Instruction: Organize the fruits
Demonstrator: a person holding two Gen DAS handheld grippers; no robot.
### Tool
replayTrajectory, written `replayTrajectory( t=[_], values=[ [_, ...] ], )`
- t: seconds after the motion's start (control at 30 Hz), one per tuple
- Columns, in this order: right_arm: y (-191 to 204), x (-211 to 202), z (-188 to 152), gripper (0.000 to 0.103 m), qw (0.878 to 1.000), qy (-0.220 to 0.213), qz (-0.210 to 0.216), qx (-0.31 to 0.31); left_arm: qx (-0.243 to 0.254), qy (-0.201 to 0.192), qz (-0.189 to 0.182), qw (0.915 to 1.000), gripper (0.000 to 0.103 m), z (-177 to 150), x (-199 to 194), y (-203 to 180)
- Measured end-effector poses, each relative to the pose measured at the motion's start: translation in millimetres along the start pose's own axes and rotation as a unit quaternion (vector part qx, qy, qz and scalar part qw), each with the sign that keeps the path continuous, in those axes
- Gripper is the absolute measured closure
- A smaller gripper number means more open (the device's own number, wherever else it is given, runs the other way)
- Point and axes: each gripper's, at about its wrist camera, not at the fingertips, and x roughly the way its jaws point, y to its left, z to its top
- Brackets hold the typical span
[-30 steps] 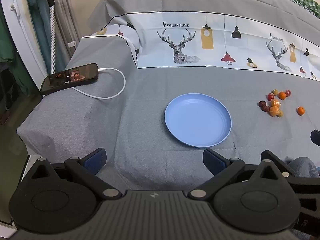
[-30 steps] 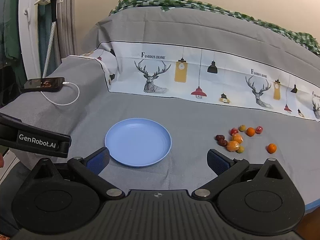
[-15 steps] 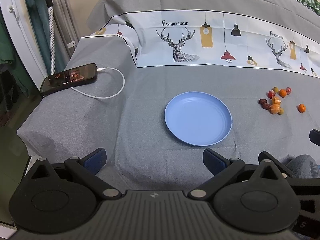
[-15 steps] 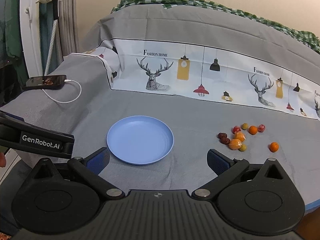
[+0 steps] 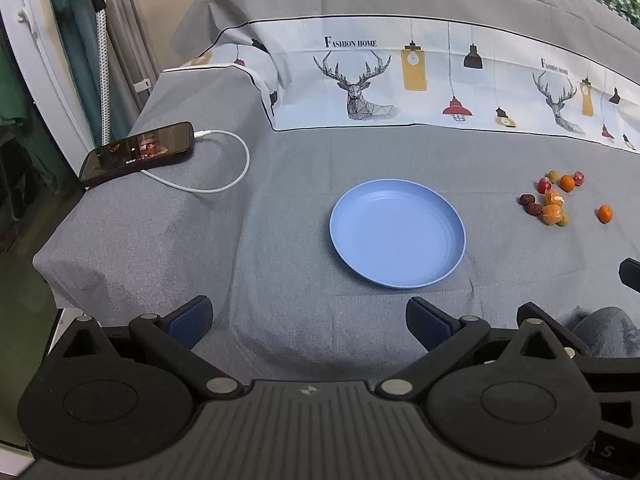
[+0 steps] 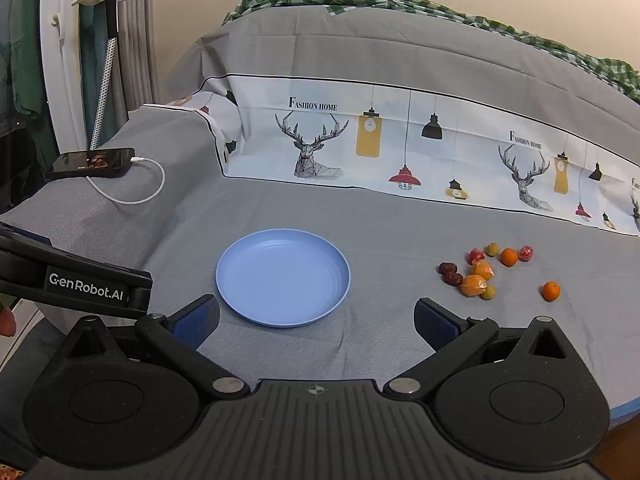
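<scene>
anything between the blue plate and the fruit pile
Nothing: bare grey cloth separates the blue plate from the fruit pile, clearest in the right wrist view.

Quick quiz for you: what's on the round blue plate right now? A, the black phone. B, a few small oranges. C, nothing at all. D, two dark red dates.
C: the round blue plate is bare, while the cluster of small orange, red and green fruits lies on the grey cloth to its right.
</scene>
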Motion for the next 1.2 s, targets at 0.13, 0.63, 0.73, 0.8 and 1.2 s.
replayTrajectory(
  t=[0.13, 0.63, 0.73, 0.8, 1.2],
  values=[
    [0.4, 0.2, -1.4, 0.000, 1.000, 0.000, 0.000, 0.001, 0.000, 0.000, 0.000, 1.0000, 0.000, 0.9, 0.2, -0.3],
    [-0.9, 2.3, -3.7, 0.000, 1.000, 0.002, 0.008, 0.003, 0.001, 0.004, 0.001, 1.0000, 0.000, -0.6, 2.2, 0.9],
    [-2.4, 3.7, -4.3, 0.000, 1.000, 0.005, 0.010, 0.006, 0.002, 0.007, 0.002, 1.0000, 0.000, -1.5, 4.0, 2.1],
    [-2.5, 4.7, -5.1, 0.000, 1.000, 0.007, 0.011, 0.008, 0.003, 0.009, 0.003, 1.0000, 0.000, -2.2, 5.0, 2.0],
    [-7.8, 12.7, -7.9, 0.000, 1.000, 0.015, 0.016, 0.018, 0.009, 0.022, 0.011, 0.9997, 0.000, 0.2, 13.6, -4.9]
  ],
)
